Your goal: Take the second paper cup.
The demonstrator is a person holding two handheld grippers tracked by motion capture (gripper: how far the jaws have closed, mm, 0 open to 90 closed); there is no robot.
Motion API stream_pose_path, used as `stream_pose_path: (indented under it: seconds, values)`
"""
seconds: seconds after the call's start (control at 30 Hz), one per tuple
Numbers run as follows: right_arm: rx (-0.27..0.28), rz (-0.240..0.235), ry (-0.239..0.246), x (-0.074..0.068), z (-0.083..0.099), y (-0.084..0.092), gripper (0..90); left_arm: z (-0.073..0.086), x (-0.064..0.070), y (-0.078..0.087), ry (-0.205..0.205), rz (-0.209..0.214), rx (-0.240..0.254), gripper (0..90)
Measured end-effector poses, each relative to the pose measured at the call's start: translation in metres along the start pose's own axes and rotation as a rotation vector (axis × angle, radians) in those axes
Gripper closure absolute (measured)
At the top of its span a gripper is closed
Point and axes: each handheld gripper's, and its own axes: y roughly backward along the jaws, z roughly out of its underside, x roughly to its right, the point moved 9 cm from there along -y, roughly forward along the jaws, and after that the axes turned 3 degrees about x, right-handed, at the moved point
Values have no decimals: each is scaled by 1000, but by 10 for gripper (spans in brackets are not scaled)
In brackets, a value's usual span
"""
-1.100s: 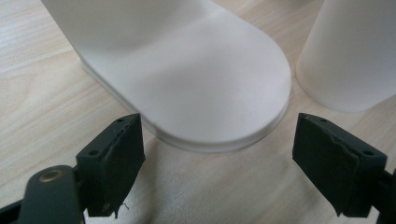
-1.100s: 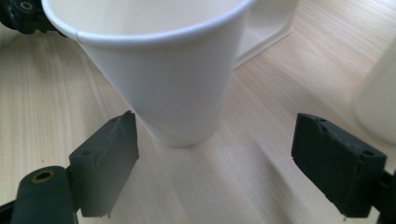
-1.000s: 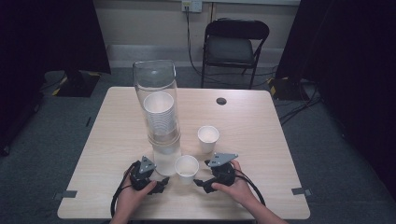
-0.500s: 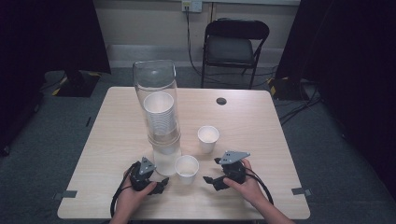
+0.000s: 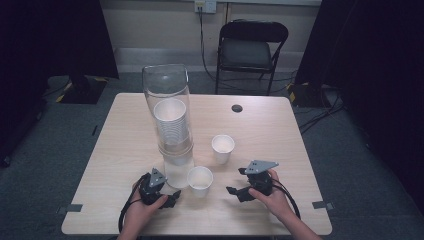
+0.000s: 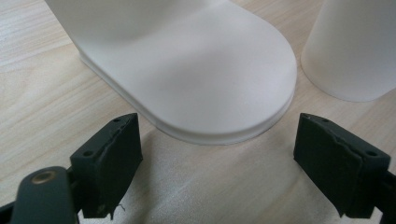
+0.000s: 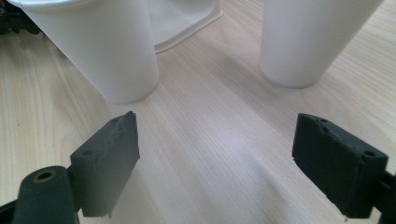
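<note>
A tall clear cup dispenser [image 5: 170, 117] holds a stack of white paper cups and stands on a white base [image 6: 196, 74]. Two loose white paper cups rest on the table: the near cup [image 5: 200, 180] [image 7: 100, 49] beside the base, the far cup [image 5: 222, 148] [image 7: 308, 37] further back. My left gripper [image 5: 172, 199] [image 6: 217, 170] is open, low on the table, its jaws just in front of the base with nothing between them. My right gripper [image 5: 234, 191] [image 7: 215, 170] is open and empty, to the right of the near cup, facing the gap between both cups.
The light wooden table [image 5: 120, 150] has a small black round cap [image 5: 237, 108] near its back edge. A black folding chair [image 5: 250, 50] stands behind the table. Cables run along the floor at right.
My right gripper has drawn back to the right, away from the near cup. The left gripper and both cups have stayed put.
</note>
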Motion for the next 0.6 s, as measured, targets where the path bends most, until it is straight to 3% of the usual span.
stream_pose_path:
  seconds: [0.6]
  values:
    - [-4,25,-25,20,13,26,143,0,0,0,-1,0,-1,144]
